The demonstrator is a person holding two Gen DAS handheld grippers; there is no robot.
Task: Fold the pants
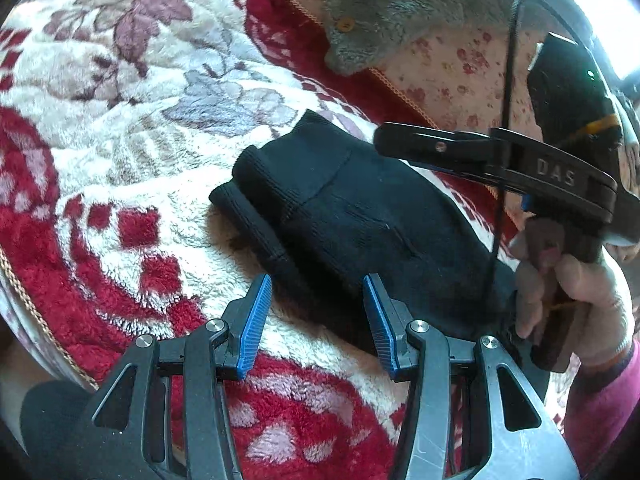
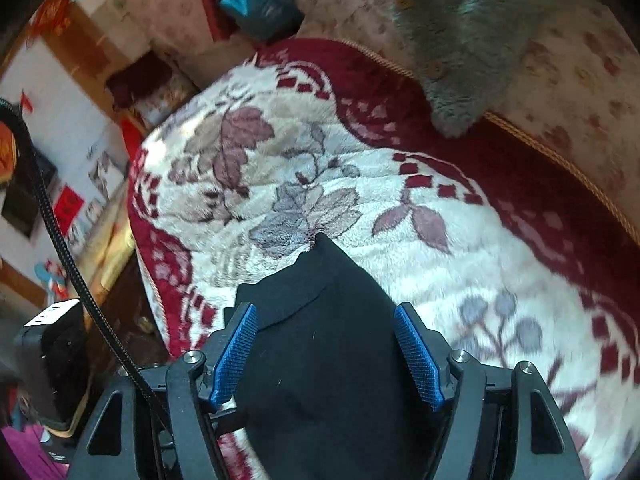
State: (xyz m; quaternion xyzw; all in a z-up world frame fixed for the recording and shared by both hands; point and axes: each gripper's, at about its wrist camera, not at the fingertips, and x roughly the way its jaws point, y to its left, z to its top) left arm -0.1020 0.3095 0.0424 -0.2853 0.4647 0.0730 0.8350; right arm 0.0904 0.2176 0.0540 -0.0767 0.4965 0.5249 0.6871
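Note:
The black pants (image 1: 352, 216) lie folded into a compact bundle on the red and white floral blanket (image 1: 132, 128). My left gripper (image 1: 318, 292) is open, its blue pads just above the near edge of the bundle, holding nothing. My right gripper (image 2: 326, 336) is open over the same black pants (image 2: 324, 344), which fill the space between its blue pads; the pads do not pinch the cloth. The right gripper's body also shows in the left wrist view (image 1: 516, 156), held in a hand above the bundle's right end.
A grey fleece garment with buttons (image 1: 384, 12) lies at the back on a pale floral cover (image 1: 460, 72). The blanket's corded edge (image 2: 560, 160) runs along the right. Room furniture and a black box (image 2: 52, 344) stand off the bed's left side.

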